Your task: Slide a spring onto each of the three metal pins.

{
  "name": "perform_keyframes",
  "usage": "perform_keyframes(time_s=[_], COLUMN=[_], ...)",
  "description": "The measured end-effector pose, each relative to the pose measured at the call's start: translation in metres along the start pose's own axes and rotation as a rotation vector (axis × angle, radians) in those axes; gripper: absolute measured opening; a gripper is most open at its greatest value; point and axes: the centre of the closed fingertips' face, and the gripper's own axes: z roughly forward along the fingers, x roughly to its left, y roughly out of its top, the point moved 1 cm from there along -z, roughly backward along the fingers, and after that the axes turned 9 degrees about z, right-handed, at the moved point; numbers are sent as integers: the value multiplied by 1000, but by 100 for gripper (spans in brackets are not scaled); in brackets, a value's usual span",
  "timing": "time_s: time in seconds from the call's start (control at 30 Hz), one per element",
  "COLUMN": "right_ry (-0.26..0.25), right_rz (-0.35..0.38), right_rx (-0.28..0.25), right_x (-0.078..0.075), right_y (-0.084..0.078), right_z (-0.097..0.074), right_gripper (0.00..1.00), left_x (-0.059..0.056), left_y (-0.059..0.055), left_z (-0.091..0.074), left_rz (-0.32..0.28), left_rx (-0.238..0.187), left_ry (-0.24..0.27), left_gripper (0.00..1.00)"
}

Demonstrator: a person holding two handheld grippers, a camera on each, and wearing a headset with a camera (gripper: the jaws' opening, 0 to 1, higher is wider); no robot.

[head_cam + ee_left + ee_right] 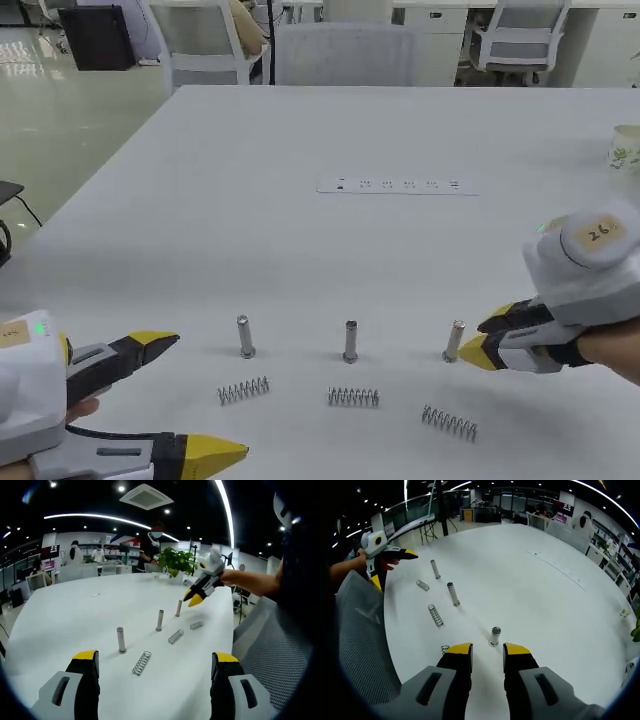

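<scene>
Spring positions: left spring (243, 391), middle spring (353, 397) and right spring (449, 422) lie on their sides on the white tabletop (400, 250). Each lies just in front of an upright pin: left pin (244, 337), middle pin (350, 341), right pin (455, 341). No pin carries a spring yet.

Left gripper (208, 396) is held near the left spring with its jaws spread wide. Right gripper (480, 338) hangs just beside the right pin, tips aimed at it. The right gripper view shows its jaws apart by a narrow gap, pinching nothing.

Handling: the springs are thin open wire coils, likely very light and prone to roll or skid on the smooth surface. Hard pressure would probably crush or kink a coil. Grasp lightly across the coil at mid-length, leaving one end free for the pin top. The pins appear rigid but freestanding on small bases, so a sideways knock may tip one.
</scene>
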Motion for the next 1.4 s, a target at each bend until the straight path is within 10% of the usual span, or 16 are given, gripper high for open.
perform_keyframes(time_s=[1.4], right_ry=[158], right_rz=[-162], right_rx=[193], right_x=[51], right_y=[-59], right_z=[16], right_gripper=[18], left_x=[-2], left_y=[1], left_z=[-1], left_rz=[-6], left_rx=[-4], left_ry=[1], left_gripper=[89])
